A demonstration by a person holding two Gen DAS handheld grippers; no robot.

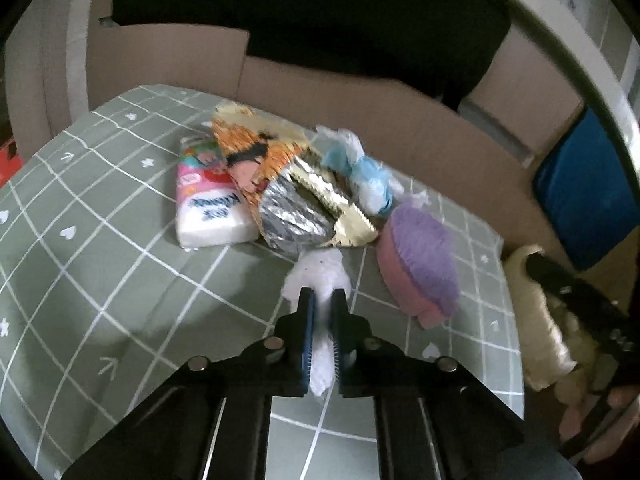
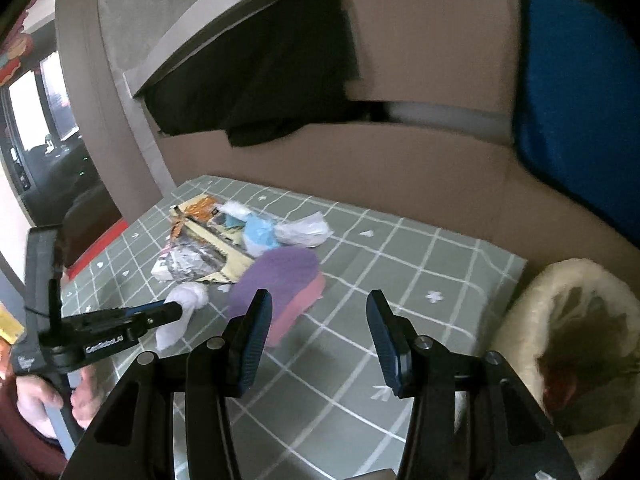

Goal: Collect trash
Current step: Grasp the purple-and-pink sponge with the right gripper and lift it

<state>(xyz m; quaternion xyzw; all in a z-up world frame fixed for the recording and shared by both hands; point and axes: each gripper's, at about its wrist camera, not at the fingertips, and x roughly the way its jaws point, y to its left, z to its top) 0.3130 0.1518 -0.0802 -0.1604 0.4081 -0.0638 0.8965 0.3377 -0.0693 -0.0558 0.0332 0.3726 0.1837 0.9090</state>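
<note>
Left gripper (image 1: 322, 300): a crumpled white tissue (image 1: 320, 276) is being pinched above the green checked cloth (image 1: 120, 200).
Right gripper (image 2: 320, 304): fingers are being held spread (nothing between).
Gripper label: "GenRobot.AI" is being shown.

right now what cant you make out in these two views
- Tissue pack: left wrist view, right side covered by the snack wrapper; print blurred.
- Cream bin: right wrist view, contents dark, cut by the frame edge.
- White tissue: lower part hidden between the left gripper fingers.
</note>
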